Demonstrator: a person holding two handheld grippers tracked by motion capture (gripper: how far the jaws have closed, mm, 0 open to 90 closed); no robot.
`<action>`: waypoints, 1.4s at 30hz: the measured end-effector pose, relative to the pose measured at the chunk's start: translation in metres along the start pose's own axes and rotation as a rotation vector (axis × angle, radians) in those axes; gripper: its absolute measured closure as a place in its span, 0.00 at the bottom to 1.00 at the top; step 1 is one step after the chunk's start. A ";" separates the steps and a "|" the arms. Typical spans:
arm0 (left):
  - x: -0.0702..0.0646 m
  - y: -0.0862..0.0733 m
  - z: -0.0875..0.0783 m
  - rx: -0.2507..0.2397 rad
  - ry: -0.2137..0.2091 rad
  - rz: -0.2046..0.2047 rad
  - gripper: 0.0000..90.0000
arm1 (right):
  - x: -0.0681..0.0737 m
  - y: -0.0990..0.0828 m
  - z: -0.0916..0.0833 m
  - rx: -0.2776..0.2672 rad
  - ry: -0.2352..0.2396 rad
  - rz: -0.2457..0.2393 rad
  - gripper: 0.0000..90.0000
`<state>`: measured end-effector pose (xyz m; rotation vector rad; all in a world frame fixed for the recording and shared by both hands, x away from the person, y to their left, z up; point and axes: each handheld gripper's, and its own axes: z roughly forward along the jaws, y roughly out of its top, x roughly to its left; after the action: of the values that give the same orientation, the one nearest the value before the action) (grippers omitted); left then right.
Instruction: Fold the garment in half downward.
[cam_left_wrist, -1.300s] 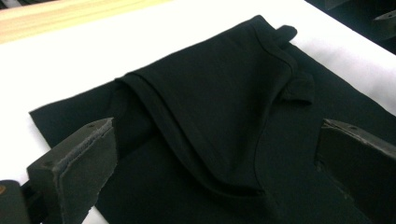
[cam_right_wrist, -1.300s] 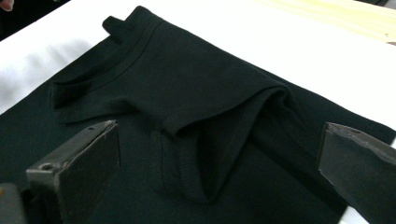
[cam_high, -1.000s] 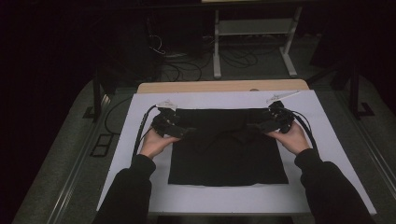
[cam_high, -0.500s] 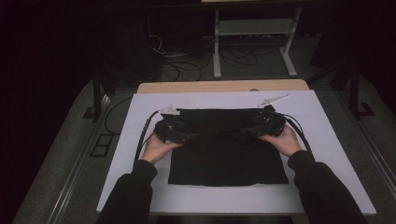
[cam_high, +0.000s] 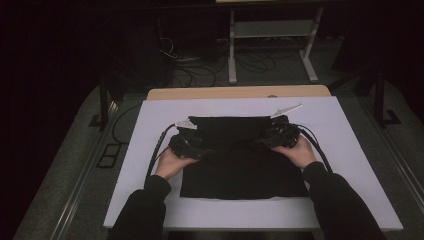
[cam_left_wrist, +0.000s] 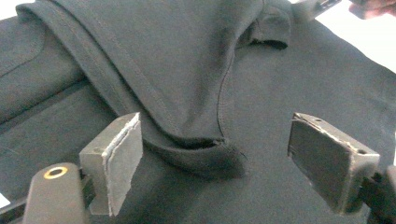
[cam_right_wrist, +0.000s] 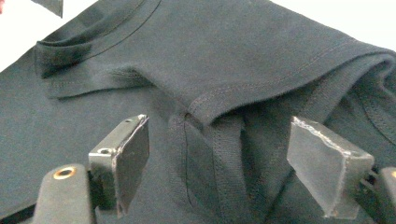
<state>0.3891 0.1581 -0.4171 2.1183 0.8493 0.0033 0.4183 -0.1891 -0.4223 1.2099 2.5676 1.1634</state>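
On the white table cover (cam_high: 350, 150) lies the black T-shirt (cam_high: 240, 170), partly folded. The left gripper (cam_high: 192, 145) sits at its upper left; its jaws have just been closing, a folded sleeve hem between them untouched. The right gripper (cam_high: 277, 137), upper right, likewise straddles a hem ungripped. From above, the dark fabric swallows both jaw tips.

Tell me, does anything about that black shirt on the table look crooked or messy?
Mostly neat: the black shirt lies square on the white table cover. Only its far edge is rumpled, with folded flaps bunched before the left tool and right tool, whose jaws have just been closing around those folds.
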 end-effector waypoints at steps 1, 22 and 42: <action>0.000 0.000 0.000 -0.002 -0.003 -0.002 0.21 | 0.000 0.000 0.001 0.002 0.000 -0.001 0.25; -0.007 -0.005 0.012 0.060 0.026 0.077 0.82 | 0.002 -0.003 0.013 0.068 0.035 -0.027 0.85; -0.009 -0.005 0.010 0.044 0.034 0.077 0.93 | 0.002 -0.014 -0.020 0.056 0.119 -0.043 0.98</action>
<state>0.3820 0.1485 -0.4247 2.1966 0.7934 0.0623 0.4010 -0.2055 -0.4171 1.1225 2.7150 1.1978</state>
